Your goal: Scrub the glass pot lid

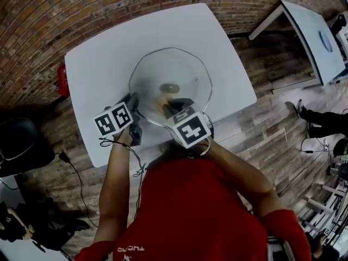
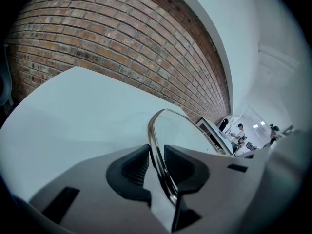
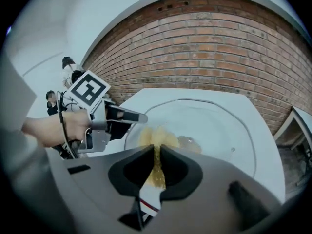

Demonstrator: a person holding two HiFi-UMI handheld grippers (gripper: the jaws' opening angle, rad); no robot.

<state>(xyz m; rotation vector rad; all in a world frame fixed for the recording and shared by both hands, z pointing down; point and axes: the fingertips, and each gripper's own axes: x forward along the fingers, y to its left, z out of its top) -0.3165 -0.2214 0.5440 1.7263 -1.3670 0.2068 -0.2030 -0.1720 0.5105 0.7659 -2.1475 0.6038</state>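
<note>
The glass pot lid (image 1: 185, 72) rests on the white table (image 1: 103, 64), its knob (image 1: 169, 87) near the middle. My left gripper (image 1: 134, 103) is shut on the lid's metal rim at its near-left side. In the left gripper view the rim (image 2: 155, 145) runs between the two black pads (image 2: 134, 167). My right gripper (image 1: 173, 106) is shut on a yellow-brown scrub pad (image 3: 156, 140), which lies against the glass lid (image 3: 214, 126) just short of the knob. The left gripper (image 3: 105, 116) shows at the lid's left edge in the right gripper view.
A red object (image 1: 61, 80) sits at the table's left edge. A second white table (image 1: 312, 37) stands to the right, with a person's legs (image 1: 321, 121) near it. A black chair (image 1: 16, 140) is at the left. A brick wall (image 3: 219, 43) lies beyond the table.
</note>
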